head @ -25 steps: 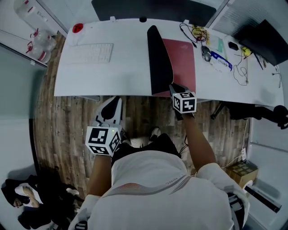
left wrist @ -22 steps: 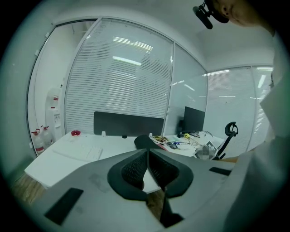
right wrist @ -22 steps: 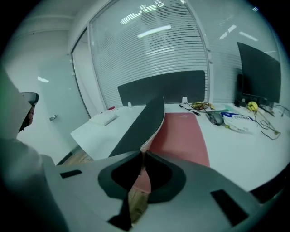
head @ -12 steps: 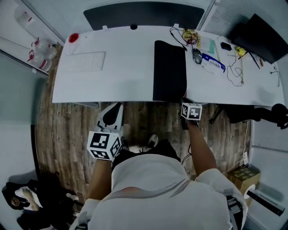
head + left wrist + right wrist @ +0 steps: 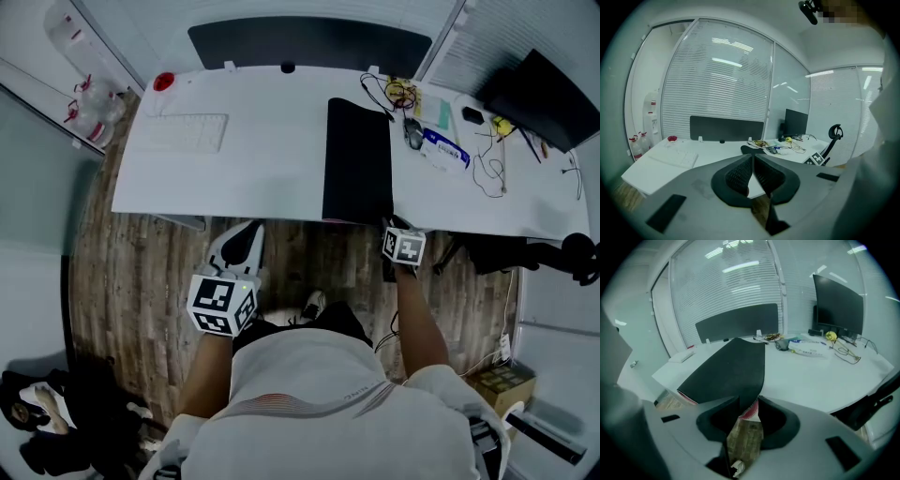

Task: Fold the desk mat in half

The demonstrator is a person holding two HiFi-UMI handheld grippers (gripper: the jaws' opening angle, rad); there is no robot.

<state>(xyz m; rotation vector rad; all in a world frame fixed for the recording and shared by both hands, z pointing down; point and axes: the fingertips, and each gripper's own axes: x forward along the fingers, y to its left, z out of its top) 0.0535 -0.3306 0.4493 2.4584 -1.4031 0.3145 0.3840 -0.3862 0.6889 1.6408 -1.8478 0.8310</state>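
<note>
**mat folded, right jaws letting go: watch the pull-back**

the desk mat (image 5: pixel 358 159) lies doubled over on the white desk (image 5: pixel 262 141), black face up, a long narrow rectangle with its near end at the desk's front edge.

your right gripper (image 5: pixel 392 225) sits at the mat's near right corner. its jaws have just been opening and now stand apart, with the pink-edged corner between the pads and nothing pinching it that i can see. your left gripper (image 5: pixel 239 246) hangs off the desk over the wood floor, pads closed tip to tip on nothing.

risks from here:
- back out crooked and a pad could snag the corner and drag the top layer, or pull the whole mat toward the edge.
- the mat looks like a soft, springy sheet. once it's free the top half may lift or creep open.
- pink shows along the near edge in the right gripper view, so the layers may not be flush. a nudge would make it worse.
- cables (image 5: pixel 403 89) and clutter sit just beside the far right corner, so a sideways shove could push the mat into them.

the surface is matte black, the inner face pink, the edges thin.
</note>
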